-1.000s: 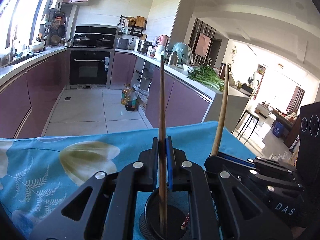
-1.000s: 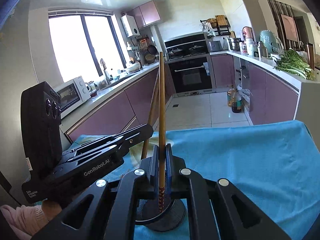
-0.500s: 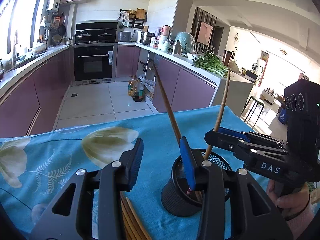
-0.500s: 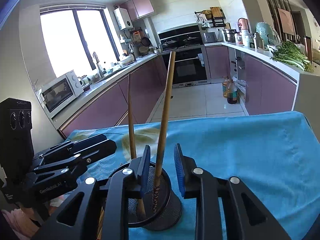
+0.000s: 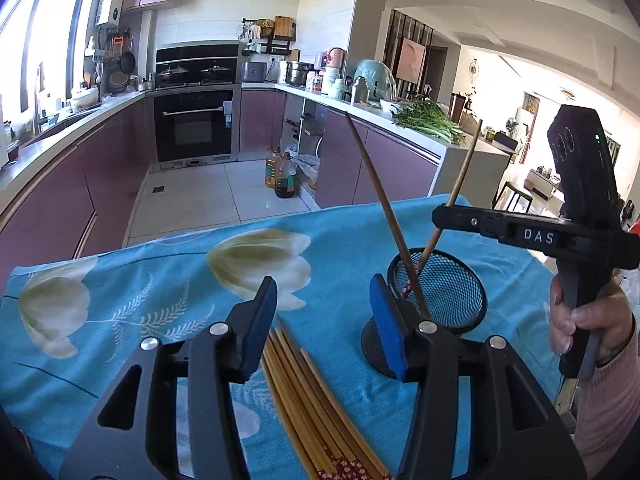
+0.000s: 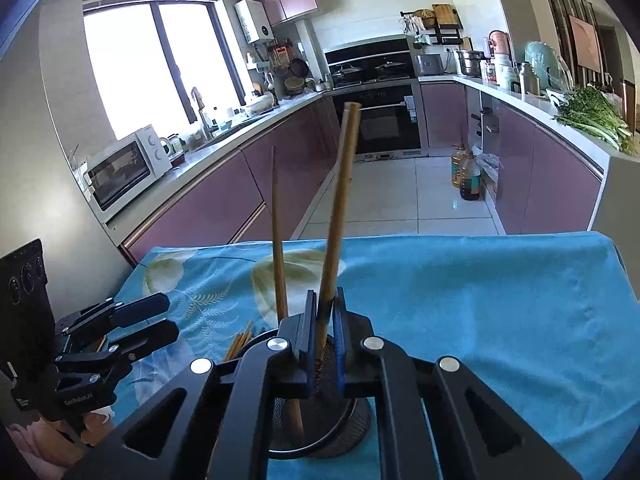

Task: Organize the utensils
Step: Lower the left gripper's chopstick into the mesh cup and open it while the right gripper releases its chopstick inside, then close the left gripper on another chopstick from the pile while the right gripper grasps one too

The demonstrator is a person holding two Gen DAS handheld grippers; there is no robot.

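Note:
A black mesh cup (image 5: 452,300) stands on the blue cloth with two wooden chopsticks leaning in it. One chopstick (image 5: 380,200) tilts left and stands free. The other chopstick (image 6: 340,200) is clamped between the pads of my right gripper (image 6: 325,300), which is shut on it just above the cup (image 6: 352,428). My left gripper (image 5: 323,292) hangs left of the cup, its jaws opening with nothing gripped. Under it, a bundle of loose chopsticks (image 5: 312,400) lies flat on the cloth. The right gripper (image 5: 440,216) also shows above the cup's far rim.
A blue floral cloth (image 5: 120,320) covers the table, whose far edge drops to a tiled kitchen floor. A hand in a pink sleeve (image 5: 580,320) holds the right gripper's handle. The left gripper (image 6: 164,318) shows at the right wrist view's lower left.
My left gripper let go of its chopstick in the cup, opened, and drew away to the left over the loose bundle. The right gripper opened briefly and closed again on its chopstick.

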